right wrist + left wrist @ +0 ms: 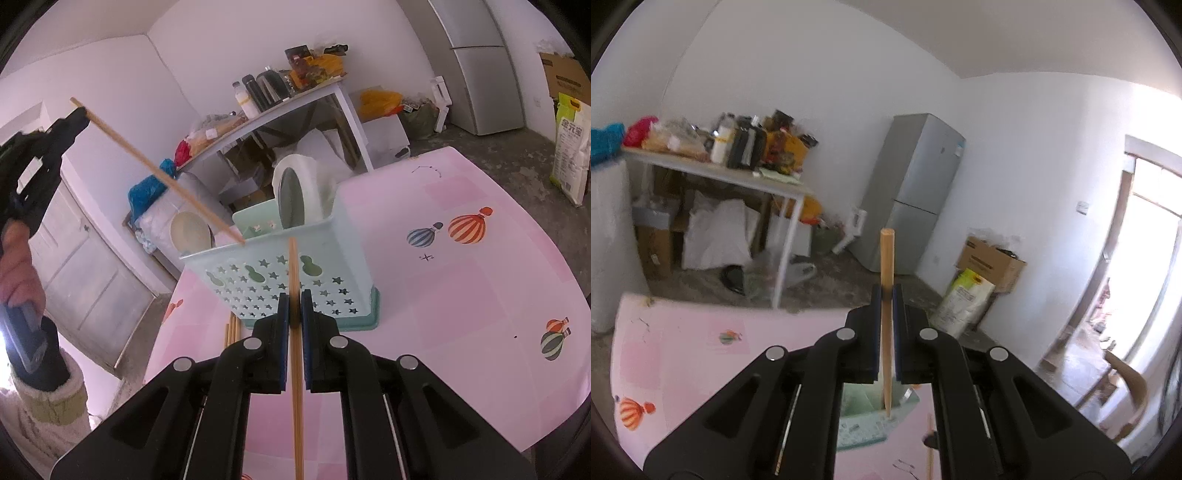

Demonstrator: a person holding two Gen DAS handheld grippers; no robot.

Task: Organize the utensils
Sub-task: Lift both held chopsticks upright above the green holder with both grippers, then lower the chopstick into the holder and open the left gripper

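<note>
Over the pink bench [461,295], left tongs [83,112] clamp a chopstick [159,171], tip angled to the holder [295,273] rim for dropping in; right tongs [294,306] pinch another chopstick [295,369], waiting its turn.

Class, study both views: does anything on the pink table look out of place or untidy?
Yes. Several loose chopsticks lie flat on the table beside the pale blue utensil basket instead of standing in it. Nothing looks spilled or broken.
</note>
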